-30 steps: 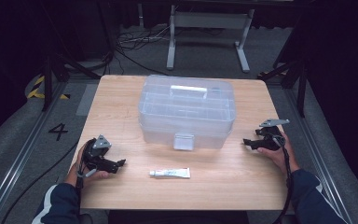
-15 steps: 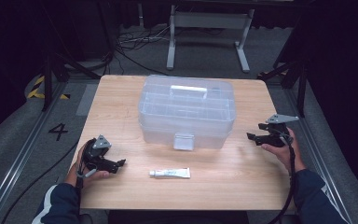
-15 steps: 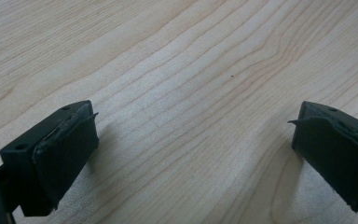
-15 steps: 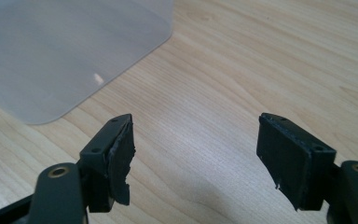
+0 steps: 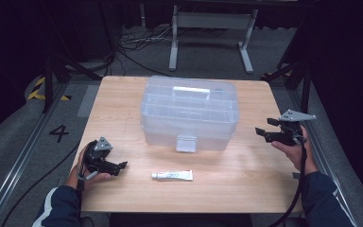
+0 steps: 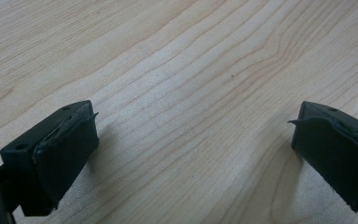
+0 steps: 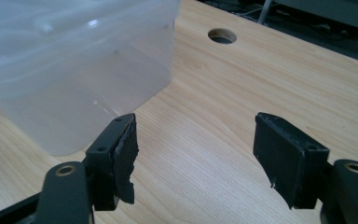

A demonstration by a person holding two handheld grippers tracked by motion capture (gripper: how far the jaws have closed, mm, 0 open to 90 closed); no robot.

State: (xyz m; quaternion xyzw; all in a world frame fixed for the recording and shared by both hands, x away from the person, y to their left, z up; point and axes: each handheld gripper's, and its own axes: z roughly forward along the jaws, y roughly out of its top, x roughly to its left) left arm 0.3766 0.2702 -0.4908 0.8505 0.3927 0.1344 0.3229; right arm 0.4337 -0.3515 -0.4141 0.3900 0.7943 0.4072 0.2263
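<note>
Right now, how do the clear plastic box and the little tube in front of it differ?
The clear plastic box is large and see-through, with a handle on its lid and a front latch; the tube is small, white and opaque. The box stands tall at the middle of the table; the tube lies flat near the front edge. Both rest on the table, untouched by either gripper.
</note>
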